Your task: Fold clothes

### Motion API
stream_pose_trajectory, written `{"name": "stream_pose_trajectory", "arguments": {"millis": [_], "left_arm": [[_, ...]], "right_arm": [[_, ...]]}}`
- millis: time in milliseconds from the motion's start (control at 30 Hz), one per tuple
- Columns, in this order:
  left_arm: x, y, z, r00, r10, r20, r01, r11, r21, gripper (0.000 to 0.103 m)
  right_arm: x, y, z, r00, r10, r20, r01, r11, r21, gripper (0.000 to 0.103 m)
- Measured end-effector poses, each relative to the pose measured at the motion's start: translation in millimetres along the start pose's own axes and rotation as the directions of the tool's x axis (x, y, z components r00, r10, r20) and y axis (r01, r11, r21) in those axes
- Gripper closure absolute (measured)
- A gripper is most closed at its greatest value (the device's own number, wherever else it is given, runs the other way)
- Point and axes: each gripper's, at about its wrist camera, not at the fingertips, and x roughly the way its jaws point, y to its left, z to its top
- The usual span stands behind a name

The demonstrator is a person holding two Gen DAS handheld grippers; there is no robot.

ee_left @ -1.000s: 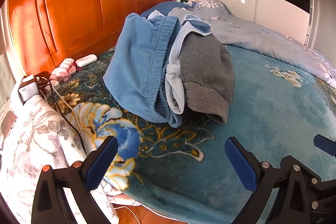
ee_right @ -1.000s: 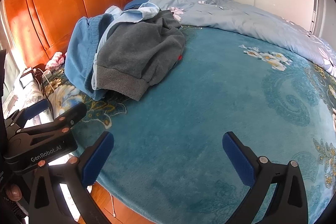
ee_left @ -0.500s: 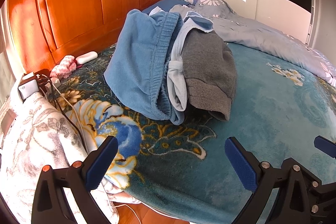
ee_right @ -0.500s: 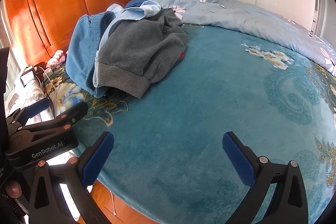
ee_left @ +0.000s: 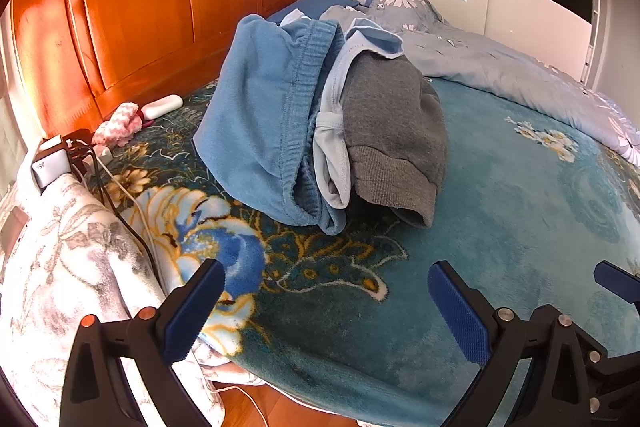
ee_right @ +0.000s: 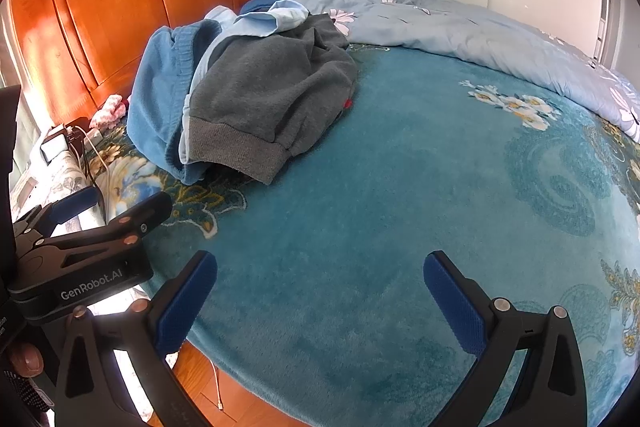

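Heaped at the head end of a teal plush floral blanket (ee_right: 400,187): three crumpled garments, overlapping and touching. Outermost toward the glossy orange wooden headboard (ee_left: 152,7), a mid-blue fleece garment with ribbed waistband (ee_left: 260,131); tucked against it, a pale blue thin garment (ee_left: 332,131); draped over that, a dark grey fleece sweatshirt with ribbed hem (ee_left: 392,131), hem end hanging nearest the cameras.

Left gripper (ee_left: 326,301) spread wide, blue-padded fingers (ee_left: 460,311) gripping nothing, poised above the blanket's near edge. Pile well ahead at roughly 12 o'clock in the left wrist view, clear of both fingers, blue garment's lower fold closest.

Right gripper (ee_right: 320,291) likewise spread wide and empty, over bare teal blanket. Pile in the right wrist view at about 11 o'clock, well apart from the fingertips, grey sweatshirt hem (ee_right: 236,153) foremost. Left gripper's black body lettered "GenRobot.AI" visible at 9 o'clock in that view, just beside the right gripper's left finger (ee_right: 184,299).

Beyond the pile at 1 o'clock, a rumpled pale grey-blue duvet with daisy print (ee_right: 460,27) along the far side of the bed. At 10 o'clock in the left view, a pink-and-white knitted item (ee_left: 118,125) beside a small white oblong object (ee_left: 162,106) near the headboard, with a white charger block and dark cables (ee_left: 54,163) at the bed's corner. White-and-grey floral throw (ee_left: 60,267) hanging at 8 o'clock.
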Motion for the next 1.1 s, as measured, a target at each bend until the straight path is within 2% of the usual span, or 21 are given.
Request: {"name": "stream_pose_trajectory", "arguments": {"millis": [333, 467, 633, 700, 800, 900, 1000, 1100], "left_arm": [[2, 0, 1, 1.000, -0.015, -0.008, 0.015, 1.000, 0.000, 0.000], [5, 0, 2, 0.999, -0.049, -0.010, 0.049, 0.999, -0.017, 0.000], [8, 8, 2, 0.991, -0.131, -0.004, 0.130, 0.987, -0.099, 0.000], [9, 9, 3, 0.992, -0.126, 0.000, 0.125, 0.986, -0.106, 0.000], [8, 8, 5, 0.994, -0.104, 0.018, 0.105, 0.991, -0.085, 0.000], [8, 12, 9, 0.988, -0.152, 0.033, 0.154, 0.984, -0.085, 0.000], [8, 13, 16, 0.987, -0.151, 0.049, 0.154, 0.986, -0.067, 0.000], [5, 19, 28, 0.979, -0.181, 0.091, 0.187, 0.980, -0.068, 0.000]], "right_arm": [[0, -1, -1, 1.000, 0.000, -0.006, 0.000, 1.000, -0.002, 0.000], [1, -3, 0, 1.000, -0.004, -0.008, 0.004, 1.000, 0.000, 0.000], [2, -6, 2, 1.000, -0.004, -0.007, 0.004, 1.000, -0.001, 0.000], [3, -6, 3, 1.000, -0.005, -0.009, 0.005, 1.000, -0.002, 0.000], [3, -7, 3, 1.000, -0.005, -0.009, 0.005, 1.000, -0.004, 0.000], [4, -10, 4, 1.000, -0.004, -0.008, 0.004, 1.000, -0.004, 0.000], [4, -14, 5, 1.000, -0.007, -0.007, 0.007, 1.000, -0.010, 0.000], [1, -22, 8, 1.000, -0.016, 0.005, 0.016, 1.000, -0.011, 0.000]]}}
